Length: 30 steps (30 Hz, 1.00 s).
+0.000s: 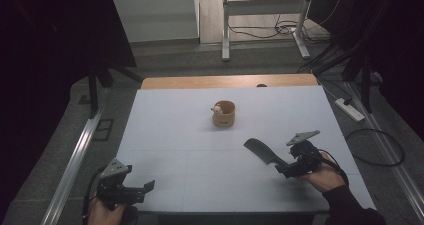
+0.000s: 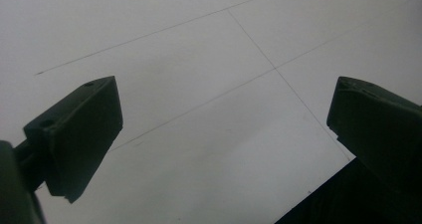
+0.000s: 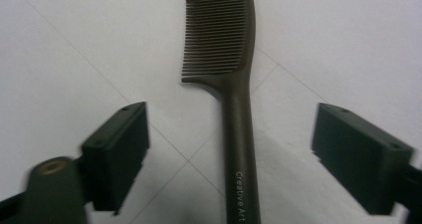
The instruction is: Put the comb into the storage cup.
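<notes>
On the table, my right hand-held gripper (image 3: 231, 154) gapes around the comb (image 3: 234, 84); closing off-centre could skid its handle away.

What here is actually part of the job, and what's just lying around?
In use:
- comb, lying on the table between the open jaws of the right gripper
- white table

Lying about:
- small tan cup farther back on the table
- left gripper, open over bare table
- power strip on the floor

Overhead cam; gripper cams near table (image 1: 165, 135)
</notes>
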Available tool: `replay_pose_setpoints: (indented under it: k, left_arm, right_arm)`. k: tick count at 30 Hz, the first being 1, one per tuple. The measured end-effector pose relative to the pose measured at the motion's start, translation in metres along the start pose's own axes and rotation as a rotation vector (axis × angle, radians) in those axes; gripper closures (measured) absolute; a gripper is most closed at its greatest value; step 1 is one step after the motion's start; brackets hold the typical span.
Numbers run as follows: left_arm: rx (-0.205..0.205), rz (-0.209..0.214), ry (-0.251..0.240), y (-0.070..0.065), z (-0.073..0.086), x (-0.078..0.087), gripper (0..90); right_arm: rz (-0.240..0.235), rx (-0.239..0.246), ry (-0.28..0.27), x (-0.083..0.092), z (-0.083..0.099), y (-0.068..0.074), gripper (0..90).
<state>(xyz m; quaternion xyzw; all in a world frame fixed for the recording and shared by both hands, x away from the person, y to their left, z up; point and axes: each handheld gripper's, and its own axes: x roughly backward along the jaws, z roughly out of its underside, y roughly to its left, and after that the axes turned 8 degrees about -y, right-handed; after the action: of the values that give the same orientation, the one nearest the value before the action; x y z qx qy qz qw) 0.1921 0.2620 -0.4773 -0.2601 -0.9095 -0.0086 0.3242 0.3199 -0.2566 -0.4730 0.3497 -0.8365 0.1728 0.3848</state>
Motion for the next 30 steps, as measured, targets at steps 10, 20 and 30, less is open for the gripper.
replay_pose_setpoints:
  k: [10, 20, 30]
  left_arm:
    - [0.003, 0.001, -0.001, 0.000, 0.000, 0.000, 1.7]
    - [0.006, 0.003, -0.001, 0.000, 0.000, 0.000, 1.7]
    - [0.007, 0.004, 0.001, 0.001, 0.000, 0.000, 1.7]
  right_arm:
    - [0.014, -0.024, 0.000, 0.001, 0.002, -0.010, 0.0]
    - [0.031, -0.021, -0.013, 0.001, 0.003, -0.012, 0.0]
    - [0.013, -0.024, 0.038, -0.012, 0.009, -0.013, 0.0]
